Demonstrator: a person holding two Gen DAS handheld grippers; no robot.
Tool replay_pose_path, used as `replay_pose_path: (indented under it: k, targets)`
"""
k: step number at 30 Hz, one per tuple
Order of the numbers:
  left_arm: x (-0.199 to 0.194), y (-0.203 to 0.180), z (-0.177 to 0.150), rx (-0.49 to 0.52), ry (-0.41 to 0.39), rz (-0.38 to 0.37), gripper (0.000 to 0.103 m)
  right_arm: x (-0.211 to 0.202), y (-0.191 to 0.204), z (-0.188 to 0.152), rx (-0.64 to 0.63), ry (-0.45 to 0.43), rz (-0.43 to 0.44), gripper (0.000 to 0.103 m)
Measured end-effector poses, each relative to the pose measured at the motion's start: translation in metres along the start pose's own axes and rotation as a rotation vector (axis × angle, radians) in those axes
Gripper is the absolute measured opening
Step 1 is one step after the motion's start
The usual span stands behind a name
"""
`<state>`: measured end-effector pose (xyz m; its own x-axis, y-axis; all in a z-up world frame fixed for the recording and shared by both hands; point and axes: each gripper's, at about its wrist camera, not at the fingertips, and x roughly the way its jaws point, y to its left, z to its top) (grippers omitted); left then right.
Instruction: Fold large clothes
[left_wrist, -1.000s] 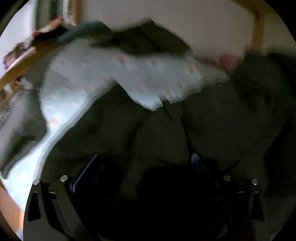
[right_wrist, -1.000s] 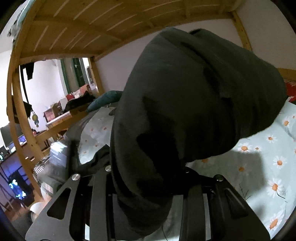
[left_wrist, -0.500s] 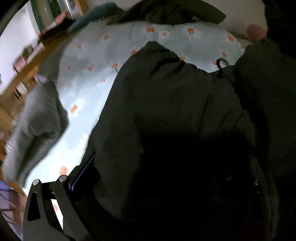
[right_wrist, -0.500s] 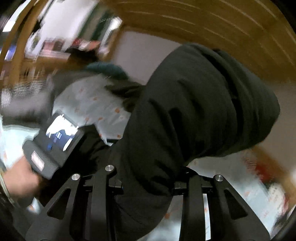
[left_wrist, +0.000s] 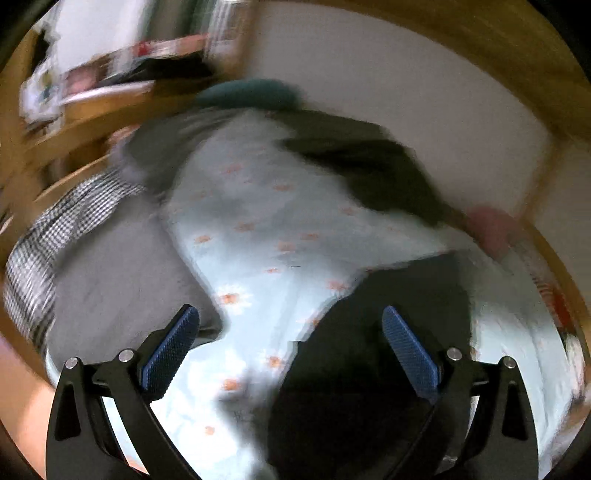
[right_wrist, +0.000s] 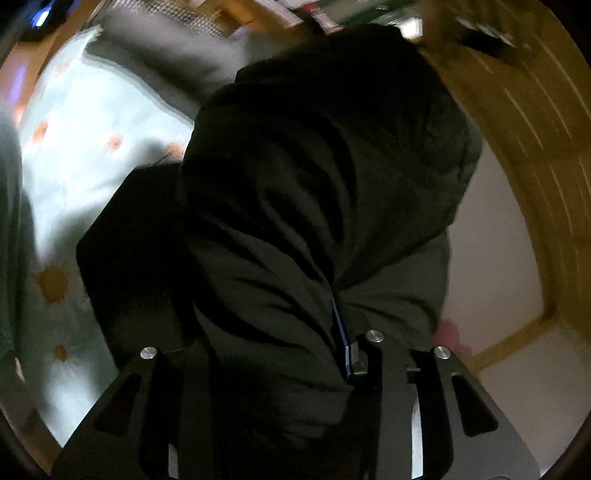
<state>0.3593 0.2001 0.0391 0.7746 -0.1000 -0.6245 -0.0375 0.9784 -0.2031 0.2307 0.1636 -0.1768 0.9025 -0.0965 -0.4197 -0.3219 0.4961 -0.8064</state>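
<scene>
The left claw (left_wrist: 288, 347) has let go: half a second ago dark cloth filled the space between its blue ribbed pads (left_wrist: 170, 350), and now they stand wide apart with nothing between them, only the pale blue daisy-print bedsheet (left_wrist: 258, 229) showing through the gap. The large dark green-black padded garment (right_wrist: 325, 177) is thus held on one side alone. Part of it lies on the bed at the near right of the left wrist view (left_wrist: 391, 317), just under the right pad, while the bulk rises in front of the right claw (right_wrist: 295, 354), which is clamped on a thick bunch of it, cloth swallowing the fingers so that only a blue pad edge shows. I judge that one fold has just been laid down and the left side is free to seek a new edge. The left claw hovers above the sheet, level and pointing toward the far wall, its view blurred by motion. The right claw is tipped upward, toward the wooden bed frame (right_wrist: 532, 122) overhead. A grey cloth heap with a checked piece (left_wrist: 88, 251) lies at the left.
</scene>
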Motion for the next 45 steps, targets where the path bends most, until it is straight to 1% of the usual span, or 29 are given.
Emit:
replay_pose_path:
  k: [3,4,6,7,8,9,10,11,12,13,14,15,17,18,19,21,22,23,24,25,28,31,34,36,39,40,42,43,45]
  targets:
    - [0.005,-0.061,0.012,0.201,0.013,-0.061,0.097,0.006,0.011,0.003,-0.018,0.025,0.011,0.036]
    - [0.026,-0.088,0.016,0.29,0.058,-0.053,0.097,0.005,0.01,-0.001,-0.013,0.025,0.019,0.037]
    - [0.069,-0.118,0.021,0.401,0.15,-0.041,0.097,0.003,0.002,-0.007,0.011,0.022,0.046,0.037]
    - [0.096,-0.13,0.021,0.452,0.186,-0.021,0.097,0.0,-0.002,-0.011,0.02,0.022,0.056,0.038]
    - [0.139,-0.135,0.022,0.493,0.237,0.09,0.097,-0.004,-0.005,-0.014,0.024,0.016,0.065,0.038]
    - [0.169,-0.129,0.025,0.495,0.27,0.176,0.099,-0.01,-0.009,-0.017,0.035,0.003,0.079,0.039]
    - [0.193,-0.118,0.029,0.459,0.299,0.205,0.099,-0.015,-0.013,-0.02,0.046,-0.013,0.094,0.042]
    - [0.208,-0.105,0.033,0.396,0.328,0.189,0.099,-0.027,-0.02,-0.028,0.063,-0.049,0.124,0.045]
    - [0.226,-0.088,0.035,0.297,0.361,0.17,0.099,-0.04,-0.03,-0.036,0.086,-0.087,0.188,0.055]
    - [0.244,-0.069,0.031,0.205,0.402,0.169,0.099,-0.051,-0.041,-0.044,0.115,-0.12,0.281,0.069]
    - [0.254,-0.062,0.024,0.188,0.412,0.157,0.099,-0.059,-0.051,-0.05,0.14,-0.143,0.347,0.076]
    - [0.26,-0.059,0.022,0.197,0.406,0.148,0.099,-0.072,-0.07,-0.06,0.197,-0.179,0.454,0.086]
    - [0.265,-0.057,0.013,0.206,0.375,0.142,0.099,-0.081,-0.1,-0.07,0.297,-0.209,0.54,0.09]
    - [0.267,-0.054,0.011,0.194,0.368,0.132,0.099,-0.08,-0.12,-0.073,0.358,-0.22,0.558,0.091]
    - [0.269,-0.052,0.009,0.182,0.367,0.122,0.099,-0.072,-0.147,-0.079,0.467,-0.208,0.54,0.093]
    - [0.272,-0.052,0.007,0.175,0.359,0.119,0.099,-0.045,-0.176,-0.084,0.598,-0.142,0.492,0.093]
    - [0.274,-0.051,0.006,0.174,0.354,0.121,0.099,-0.019,-0.184,-0.086,0.67,-0.066,0.487,0.093]
    - [0.276,-0.052,0.005,0.174,0.35,0.123,0.099,0.004,-0.183,-0.09,0.692,0.013,0.51,0.093]
    - [0.277,-0.05,0.005,0.171,0.345,0.12,0.099,0.035,-0.172,-0.096,0.685,0.113,0.573,0.094]
    - [0.279,-0.047,0.004,0.168,0.34,0.117,0.099,0.043,-0.166,-0.094,0.681,0.107,0.569,0.1]
    - [0.287,-0.036,-0.002,0.133,0.339,0.087,0.099,0.055,-0.147,-0.099,0.666,0.112,0.56,0.1]
    - [0.302,-0.026,-0.006,0.096,0.36,0.055,0.099,0.05,-0.134,-0.105,0.642,0.1,0.51,0.1]
    - [0.302,-0.028,-0.005,0.096,0.368,0.056,0.099,0.059,-0.137,-0.095,0.646,0.108,0.508,0.1]
    - [0.287,-0.033,0.001,0.101,0.374,0.073,0.097,0.058,-0.139,-0.099,0.659,0.114,0.516,0.1]
    - [0.215,-0.039,0.012,0.044,0.271,-0.073,0.097,0.061,-0.136,-0.105,0.681,0.107,0.519,0.1]
    - [0.191,-0.041,0.013,0.045,0.239,-0.093,0.097,0.062,-0.137,-0.104,0.685,0.107,0.52,0.1]
    - [0.148,-0.05,0.003,0.123,0.187,-0.025,0.097,0.063,-0.137,-0.105,0.691,0.104,0.52,0.1]
    - [0.138,-0.054,-0.007,0.178,0.188,0.032,0.097,0.063,-0.137,-0.106,0.697,0.101,0.519,0.1]
    - [0.136,-0.054,-0.026,0.231,0.224,0.102,0.097,0.063,-0.138,-0.108,0.706,0.098,0.519,0.1]
